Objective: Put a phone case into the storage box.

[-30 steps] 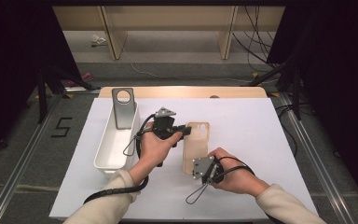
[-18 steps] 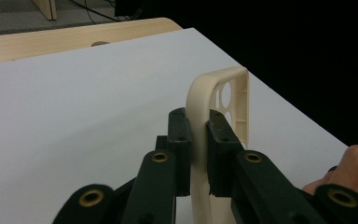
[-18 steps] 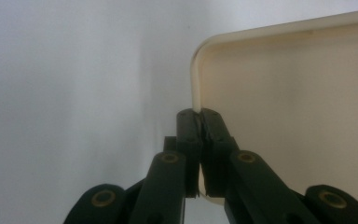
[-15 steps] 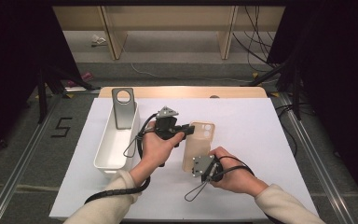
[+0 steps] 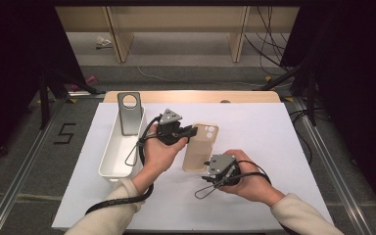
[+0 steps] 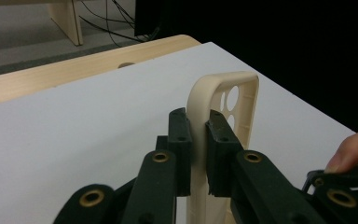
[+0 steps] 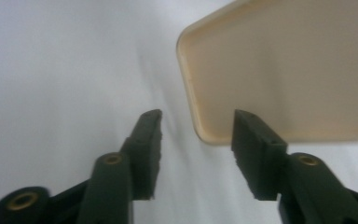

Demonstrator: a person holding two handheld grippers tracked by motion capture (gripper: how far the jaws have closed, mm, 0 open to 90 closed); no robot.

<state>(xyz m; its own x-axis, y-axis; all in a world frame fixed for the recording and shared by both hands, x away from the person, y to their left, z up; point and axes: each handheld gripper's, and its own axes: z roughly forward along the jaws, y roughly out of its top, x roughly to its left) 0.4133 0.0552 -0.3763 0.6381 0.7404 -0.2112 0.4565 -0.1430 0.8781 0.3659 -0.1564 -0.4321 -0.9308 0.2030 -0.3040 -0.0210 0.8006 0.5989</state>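
Observation:
A beige phone case (image 5: pixel 200 147) with camera cut-outs lies lengthwise at the middle of the white table sheet (image 5: pixel 274 127). My left gripper (image 5: pixel 190 132) comes in from the left and is shut on the case's long edge near its far end. In the left gripper view the jaws clamp the rim of the case (image 6: pixel 221 93) and the left gripper (image 6: pixel 196 126) points along it. My right gripper (image 5: pixel 209 165) sits at the case's near end. Its jaws have just been opening: the right gripper (image 7: pixel 196 123) stands open, with a corner of the case (image 7: pixel 284 70) between the pads, untouched.
A long white bin (image 5: pixel 120 152) stands at the left of the sheet with a grey plate with a round hole (image 5: pixel 129 112) leaning in its far end. Wooden table edge (image 5: pixel 191 95) and shelf legs lie beyond. Black cables trail from both grippers.
The right gripper's jaws have spread apart at the case's near end. The left gripper keeps its hold on the case. Neither hand has shifted noticeably.

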